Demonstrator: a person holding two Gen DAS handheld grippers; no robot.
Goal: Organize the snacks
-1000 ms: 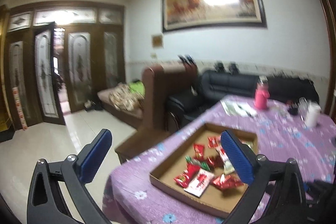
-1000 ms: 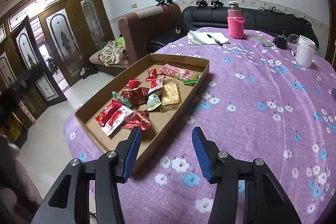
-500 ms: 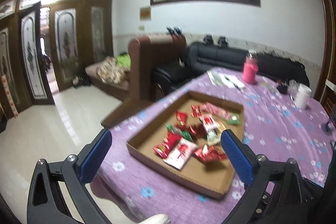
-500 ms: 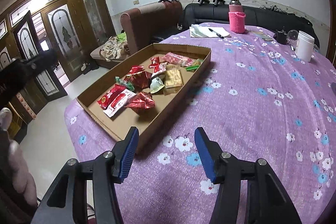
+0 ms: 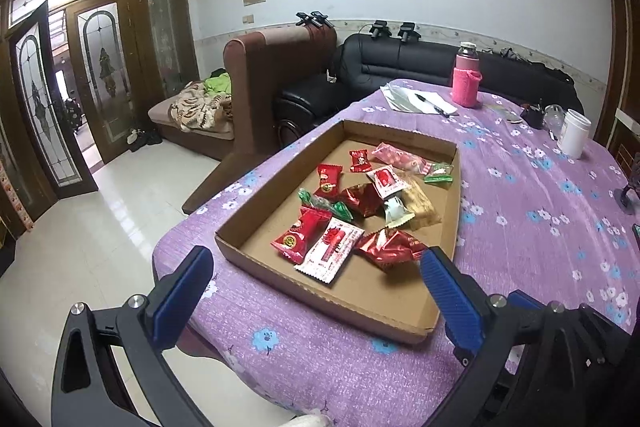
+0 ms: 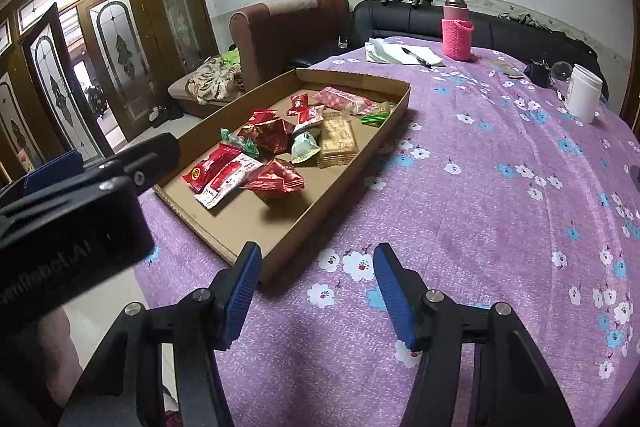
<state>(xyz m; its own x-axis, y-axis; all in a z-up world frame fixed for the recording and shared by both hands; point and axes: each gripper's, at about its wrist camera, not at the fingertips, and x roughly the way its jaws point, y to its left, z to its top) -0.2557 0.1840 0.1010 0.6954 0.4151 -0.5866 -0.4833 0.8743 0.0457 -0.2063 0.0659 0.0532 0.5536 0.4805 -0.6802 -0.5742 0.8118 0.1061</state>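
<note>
A shallow cardboard tray point(image 5: 320, 301) lies on the purple flowered tablecloth and holds several wrapped snacks. Among them are a white-and-red packet point(image 5: 326, 251), a crumpled red foil packet point(image 5: 388, 247), a gold biscuit pack point(image 5: 420, 205) and a green candy point(image 5: 324, 205). My left gripper point(image 5: 316, 263) hovers wide open over the tray's near end, holding nothing. My right gripper point(image 6: 319, 253) hangs above the cloth beside the tray's near corner point(image 6: 280, 259). Its jaws are opening and nothing is between them. The left gripper's black body point(image 6: 80, 195) shows at the left of the right wrist view.
A bottle in a pink knitted sleeve point(image 5: 466, 83), papers with a pen point(image 5: 416, 101) and a white cup point(image 5: 574, 139) stand at the table's far side. A brown armchair point(image 5: 276, 75) and a black sofa point(image 5: 400, 67) are behind. The table edge drops to tiled floor point(image 5: 100, 227) on the left.
The left gripper has tipped downward and come closer to the tray, which now sits between its fingers in view. The right gripper's jaws have widened slightly. The left gripper's body entered the right wrist view.
</note>
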